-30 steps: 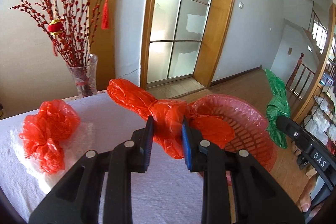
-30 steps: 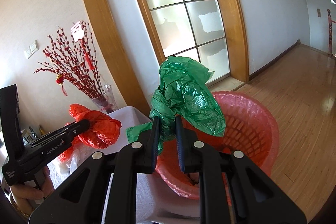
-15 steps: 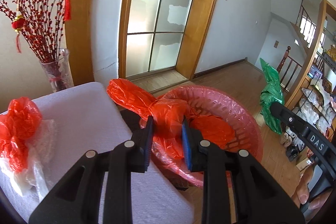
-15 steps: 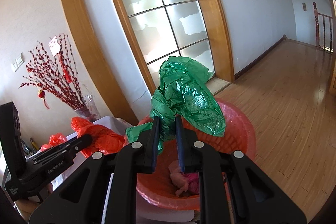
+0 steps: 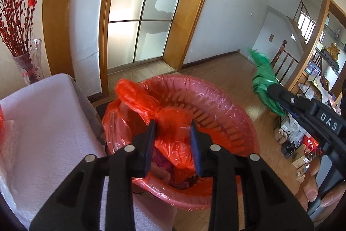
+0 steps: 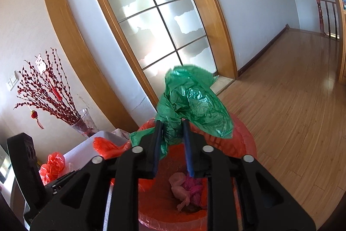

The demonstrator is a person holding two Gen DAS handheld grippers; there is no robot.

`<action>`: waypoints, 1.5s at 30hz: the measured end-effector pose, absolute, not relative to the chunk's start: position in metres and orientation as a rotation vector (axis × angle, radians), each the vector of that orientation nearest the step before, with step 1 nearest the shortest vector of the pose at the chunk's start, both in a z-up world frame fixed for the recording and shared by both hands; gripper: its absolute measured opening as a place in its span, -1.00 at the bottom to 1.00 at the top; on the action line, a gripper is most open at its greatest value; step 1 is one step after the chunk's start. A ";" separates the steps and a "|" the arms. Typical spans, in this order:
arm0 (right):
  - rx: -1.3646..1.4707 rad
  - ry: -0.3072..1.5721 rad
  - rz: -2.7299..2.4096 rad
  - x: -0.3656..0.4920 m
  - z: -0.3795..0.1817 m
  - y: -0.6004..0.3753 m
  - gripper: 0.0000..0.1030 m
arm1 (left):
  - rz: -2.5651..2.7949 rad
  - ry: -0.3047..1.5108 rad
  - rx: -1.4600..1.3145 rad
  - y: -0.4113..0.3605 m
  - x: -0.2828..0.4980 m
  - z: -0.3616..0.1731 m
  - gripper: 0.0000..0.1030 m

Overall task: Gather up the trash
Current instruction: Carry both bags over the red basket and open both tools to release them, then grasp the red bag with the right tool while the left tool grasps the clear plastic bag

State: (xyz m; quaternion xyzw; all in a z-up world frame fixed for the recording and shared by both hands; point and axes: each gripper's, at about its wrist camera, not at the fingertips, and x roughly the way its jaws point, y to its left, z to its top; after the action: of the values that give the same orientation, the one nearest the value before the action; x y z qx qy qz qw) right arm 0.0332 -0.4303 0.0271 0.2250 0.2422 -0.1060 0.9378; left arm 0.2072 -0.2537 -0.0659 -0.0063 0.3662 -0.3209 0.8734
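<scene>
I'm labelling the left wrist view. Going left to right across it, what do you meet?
Vase of red branches → white-covered table → red bag over the red basket → green bag → right gripper.

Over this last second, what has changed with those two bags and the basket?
Both grippers carried their bags from beside the table to over the red basket. The left gripper now has the red bag above the basket's opening, and the right gripper has the green bag there too. Both sets of jaws are opening, with the bags between them. The table, vase and crumpled red bag stayed put.
</scene>
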 end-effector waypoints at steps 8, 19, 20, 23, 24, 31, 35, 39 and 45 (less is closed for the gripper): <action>0.457 0.544 -0.234 0.031 0.012 -0.425 -0.31 | -0.614 0.798 -0.023 -0.231 0.209 -0.080 -0.11; 0.375 0.566 -0.191 0.029 0.017 -0.393 -0.31 | -0.422 0.733 -0.017 -0.155 0.181 -0.066 0.15; 0.367 0.567 -0.176 0.030 0.019 -0.387 -0.31 | -0.405 0.724 -0.017 -0.147 0.178 -0.063 0.17; 0.346 0.570 -0.132 0.033 0.022 -0.369 -0.31 | -0.338 0.696 -0.024 -0.116 0.172 -0.054 0.18; 0.340 0.574 -0.115 0.034 0.022 -0.362 -0.31 | -0.310 0.688 -0.031 -0.102 0.171 -0.052 0.19; 0.276 0.636 0.066 0.055 0.016 -0.292 -0.31 | -0.109 0.648 -0.092 -0.010 0.157 -0.041 0.19; 0.227 0.664 0.189 0.071 0.014 -0.238 -0.31 | 0.023 0.626 -0.117 0.046 0.145 -0.037 0.19; 0.181 0.685 0.323 0.086 0.015 -0.181 -0.30 | 0.146 0.610 -0.128 0.097 0.133 -0.035 0.19; 0.114 0.706 0.451 0.108 0.012 -0.107 0.04 | 0.248 0.602 -0.175 0.146 0.114 -0.036 0.24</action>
State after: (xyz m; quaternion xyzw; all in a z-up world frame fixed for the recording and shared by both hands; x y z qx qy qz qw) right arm 0.1080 -0.1067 0.0119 0.0553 0.3428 0.2187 0.9119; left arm 0.1137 0.1465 -0.0363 -0.0858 0.2955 0.1216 0.9437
